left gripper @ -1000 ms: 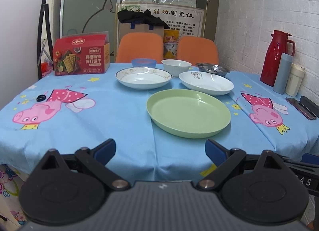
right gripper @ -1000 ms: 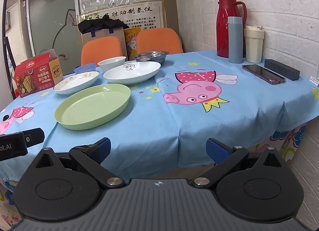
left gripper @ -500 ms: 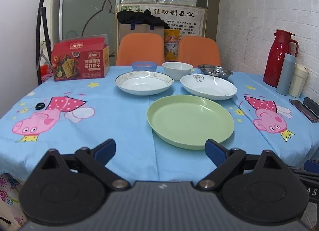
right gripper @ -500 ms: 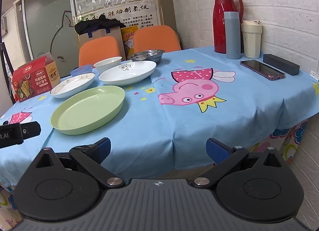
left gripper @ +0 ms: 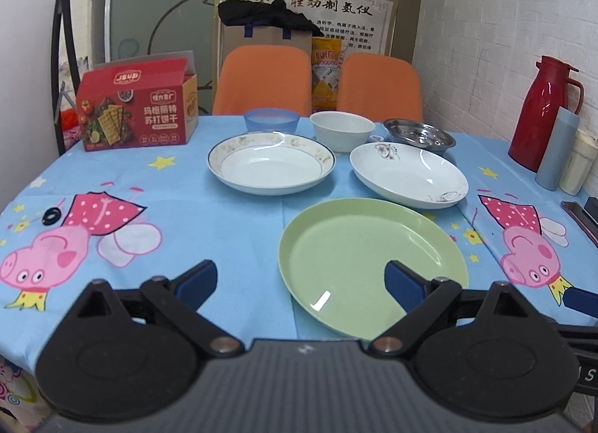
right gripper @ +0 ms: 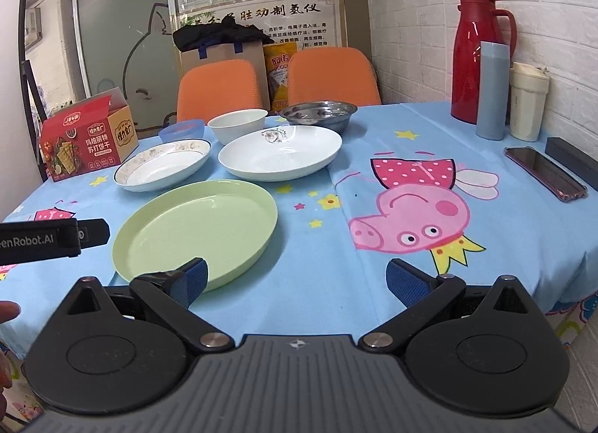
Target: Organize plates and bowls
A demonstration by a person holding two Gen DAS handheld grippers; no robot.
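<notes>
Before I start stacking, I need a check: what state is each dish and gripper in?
green plate: empty, unstacked
gold-rimmed plate: empty, unstacked
white oval plate: empty, unstacked
white bowl: upright
blue bowl: upright
steel bowl: upright
left gripper: fingers open, holding nothing
right gripper: fingers open, holding nothing

Round pale-green plastic plate (left gripper: 368, 265): smooth, satin sheen. Two white glazed ceramic plates (left gripper: 271, 168) (left gripper: 409, 175): glossy. Shallow stainless-steel bowl (left gripper: 419, 134): bright, reflective metal. Translucent blue plastic bowl (left gripper: 271, 120): matt. Blue printed cloth on the tabletop (left gripper: 224, 231): matt, creased. Red cardboard cracker box (left gripper: 138, 111): printed, slight gloss. Tall red thermos jug (right gripper: 476, 55): glossy.
</notes>
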